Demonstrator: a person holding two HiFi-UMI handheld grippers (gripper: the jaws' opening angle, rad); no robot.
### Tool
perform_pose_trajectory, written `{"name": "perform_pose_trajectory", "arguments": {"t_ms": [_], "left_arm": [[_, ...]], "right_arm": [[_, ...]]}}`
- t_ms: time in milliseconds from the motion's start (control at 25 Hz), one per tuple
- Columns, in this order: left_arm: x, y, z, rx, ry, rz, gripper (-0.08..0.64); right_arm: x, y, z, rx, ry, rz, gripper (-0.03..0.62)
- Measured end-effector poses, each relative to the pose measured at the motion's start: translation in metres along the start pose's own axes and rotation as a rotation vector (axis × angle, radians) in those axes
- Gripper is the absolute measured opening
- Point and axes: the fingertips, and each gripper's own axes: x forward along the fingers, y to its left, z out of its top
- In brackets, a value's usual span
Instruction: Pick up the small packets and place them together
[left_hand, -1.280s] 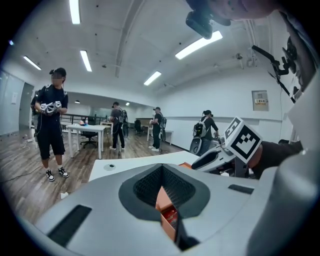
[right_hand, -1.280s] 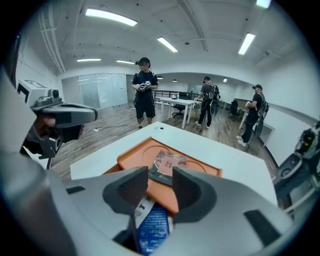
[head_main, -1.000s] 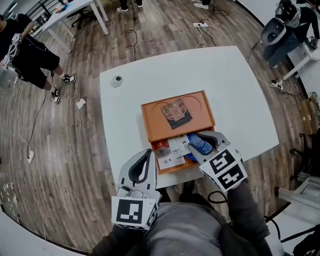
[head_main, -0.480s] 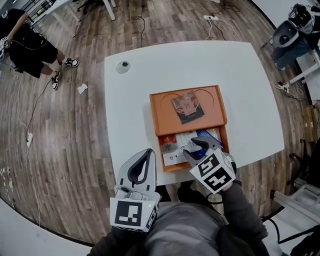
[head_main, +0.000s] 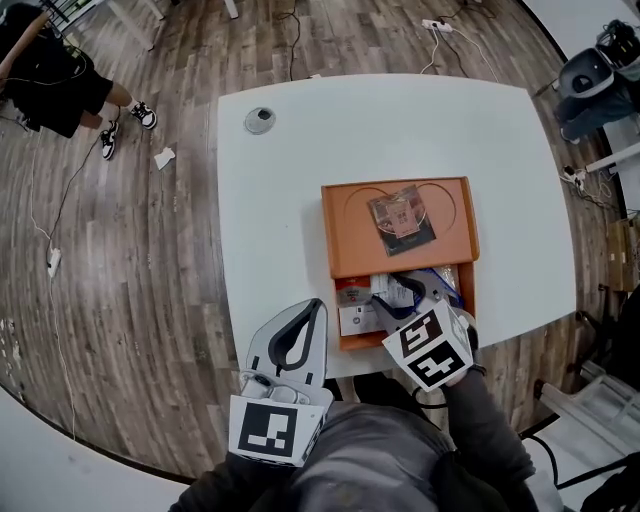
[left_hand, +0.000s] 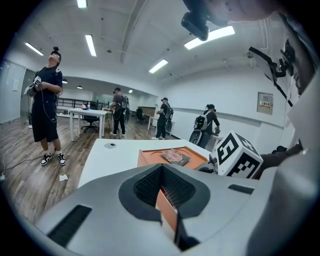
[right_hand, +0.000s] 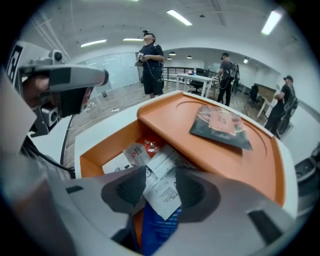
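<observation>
— Which step was in hand?
— Picking, I'd judge. The right gripper (right_hand: 161, 186) hung over the box's (head_main: 340, 250) open drawer (right_hand: 90, 162). Its jaws had just been opening, with a white packet (right_hand: 165, 192) and a blue packet (right_hand: 157, 230) between them, neither pinched. The left gripper (head_main: 312, 310) was closed and empty, off the table's (head_main: 300, 150) near edge.
— Next?
— Close on one packet only.
— Count?
— Two grippers and one box. Seemingly four packets in the drawer, and a fifth packet (head_main: 400, 218) on the lid (right_hand: 200, 150).
</observation>
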Motion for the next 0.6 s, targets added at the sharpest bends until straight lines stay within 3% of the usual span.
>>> {"name": "perform_pose_trajectory", "arguments": {"t_ms": [120, 320, 360, 480, 600], "left_arm": [[0.0045, 0.0018, -0.0016, -0.005, 0.007, -0.010, -0.003], [0.0100, 0.0007, -0.0045, -0.004, 0.013, -0.014, -0.003], [0.0100, -0.0007, -0.0045, -0.004, 0.014, -0.016, -0.003], [0.0096, -0.0033, -0.0045, -0.004, 0.015, -0.020, -0.003], [0.0077, -0.0028, -0.0040, -0.002, 0.012, -0.010, -0.003]], "right_arm": [[0.0010, 0.0007, -0.0013, -0.065, 0.014, -0.048, 0.178], [0.0061, 0.0002, 0.0013, -0.081, 0.018, -0.069, 0.176], [0.0065, 0.0001, 0.0025, -0.092, 0.018, -0.076, 0.165], [0.0065, -0.0030, 0.0050, -0.134, 0.014, -0.109, 0.047], [0.0026, -0.0044, 0.0055, -0.162, 0.011, -0.119, 0.021]]}}
